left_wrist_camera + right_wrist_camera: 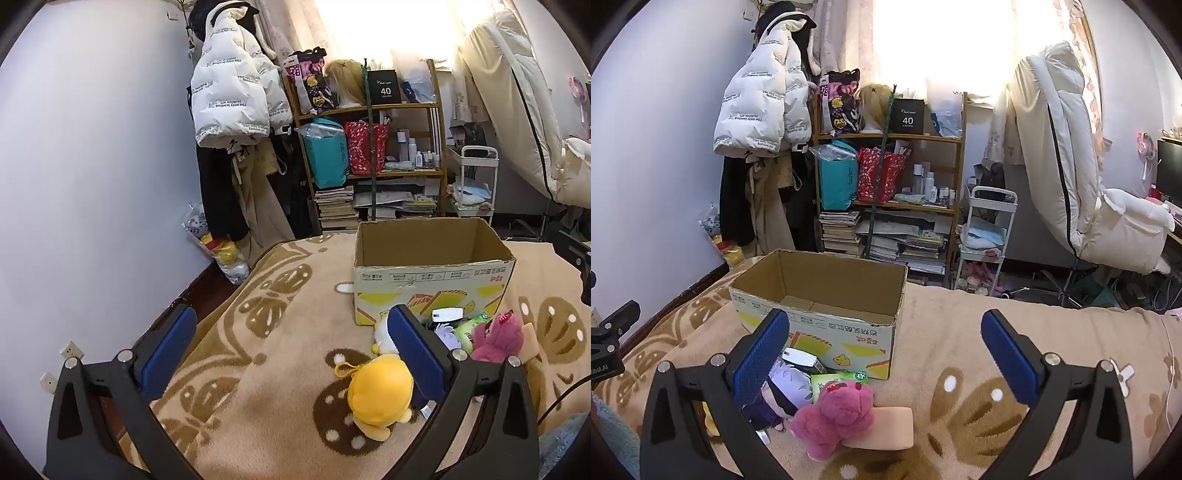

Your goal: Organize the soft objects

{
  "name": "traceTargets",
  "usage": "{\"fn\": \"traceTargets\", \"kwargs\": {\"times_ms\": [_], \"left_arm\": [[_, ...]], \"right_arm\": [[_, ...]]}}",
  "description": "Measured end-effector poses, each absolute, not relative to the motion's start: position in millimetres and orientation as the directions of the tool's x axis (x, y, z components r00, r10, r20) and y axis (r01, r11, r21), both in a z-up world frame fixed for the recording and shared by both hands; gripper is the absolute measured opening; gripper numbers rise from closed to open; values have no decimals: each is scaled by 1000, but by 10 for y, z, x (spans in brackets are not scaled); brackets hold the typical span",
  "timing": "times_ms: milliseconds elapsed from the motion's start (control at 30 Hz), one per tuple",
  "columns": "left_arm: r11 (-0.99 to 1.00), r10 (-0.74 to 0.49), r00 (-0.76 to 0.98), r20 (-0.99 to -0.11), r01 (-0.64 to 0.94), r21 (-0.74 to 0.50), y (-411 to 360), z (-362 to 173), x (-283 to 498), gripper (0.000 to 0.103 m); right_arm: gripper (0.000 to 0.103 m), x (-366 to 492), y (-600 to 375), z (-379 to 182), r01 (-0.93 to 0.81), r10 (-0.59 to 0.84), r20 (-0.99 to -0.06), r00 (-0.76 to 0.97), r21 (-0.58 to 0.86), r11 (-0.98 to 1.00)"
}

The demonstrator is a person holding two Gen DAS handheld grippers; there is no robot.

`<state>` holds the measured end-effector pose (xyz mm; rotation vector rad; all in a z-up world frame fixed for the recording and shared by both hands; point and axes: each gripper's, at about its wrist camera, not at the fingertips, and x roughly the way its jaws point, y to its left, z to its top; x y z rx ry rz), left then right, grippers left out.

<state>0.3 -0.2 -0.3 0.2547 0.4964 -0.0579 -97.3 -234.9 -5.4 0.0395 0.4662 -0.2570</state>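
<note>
An open empty cardboard box stands on a beige patterned blanket. In front of it lie a yellow plush, a white plush, a pink bear plush, a purple-haired doll, a green packet and a peach sponge block. My left gripper is open and empty above the blanket, left of the toys. My right gripper is open and empty above the pink bear.
A wooden shelf with bags, books and bottles stands behind the bed. Coats hang on the left wall. A white cart and a white recliner chair stand at the right.
</note>
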Motion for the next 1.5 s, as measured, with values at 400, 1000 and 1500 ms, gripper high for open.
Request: {"fn": "traceTargets", "kwargs": {"times_ms": [400, 1000, 1500], "left_arm": [[972, 9, 865, -502, 111, 208, 13, -57, 78, 102], [971, 10, 866, -500, 112, 213, 42, -26, 59, 102], [970, 11, 866, -499, 112, 216, 38, -19, 57, 102]], "right_arm": [[103, -971, -2350, -55, 254, -233, -448, 863, -14, 967], [103, -984, -2366, -42, 255, -231, -447, 864, -6, 967], [103, -983, -2362, -45, 255, -230, -448, 864, -3, 967]]}}
